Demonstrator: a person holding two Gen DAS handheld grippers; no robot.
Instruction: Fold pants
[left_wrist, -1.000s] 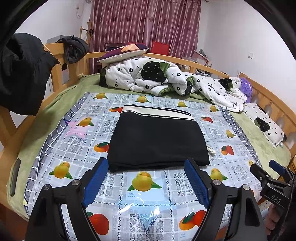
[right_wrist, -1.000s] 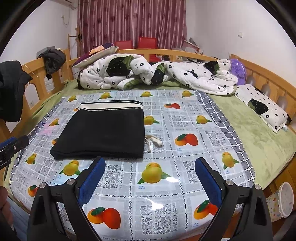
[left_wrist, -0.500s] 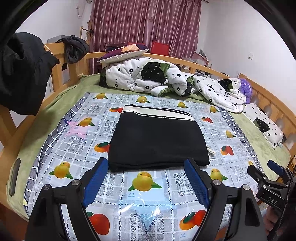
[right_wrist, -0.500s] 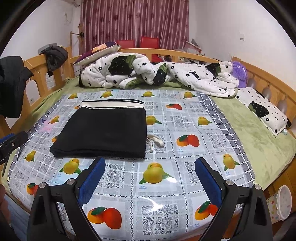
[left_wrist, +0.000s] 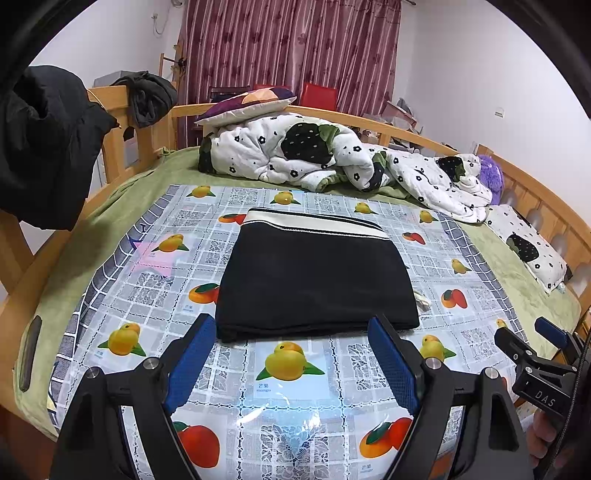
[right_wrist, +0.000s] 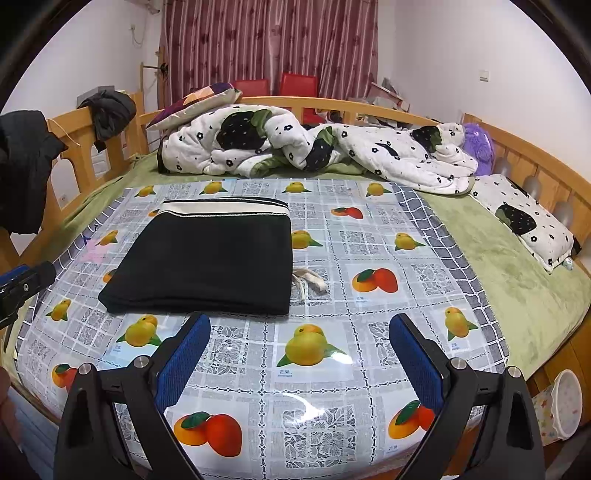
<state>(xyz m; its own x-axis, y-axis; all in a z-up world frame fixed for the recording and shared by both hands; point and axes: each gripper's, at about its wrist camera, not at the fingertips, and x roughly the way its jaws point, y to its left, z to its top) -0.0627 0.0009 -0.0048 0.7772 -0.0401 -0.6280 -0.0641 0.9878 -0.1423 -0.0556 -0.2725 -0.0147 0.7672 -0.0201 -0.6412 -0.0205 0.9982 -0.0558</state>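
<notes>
Black pants lie folded into a flat rectangle on the fruit-print cloth, their cream striped waistband at the far edge. A pale drawstring pokes out at the right side. My left gripper hovers open just short of the pants' near edge, nothing between its blue pads. My right gripper is open too, held back to the right of the pants over bare cloth. Each gripper shows at the edge of the other's view.
A rumpled white floral quilt and a pillow lie on the green bedsheet behind and to the right. Wooden bed rails ring the bed. A dark jacket hangs on the left rail. A small bin stands below right.
</notes>
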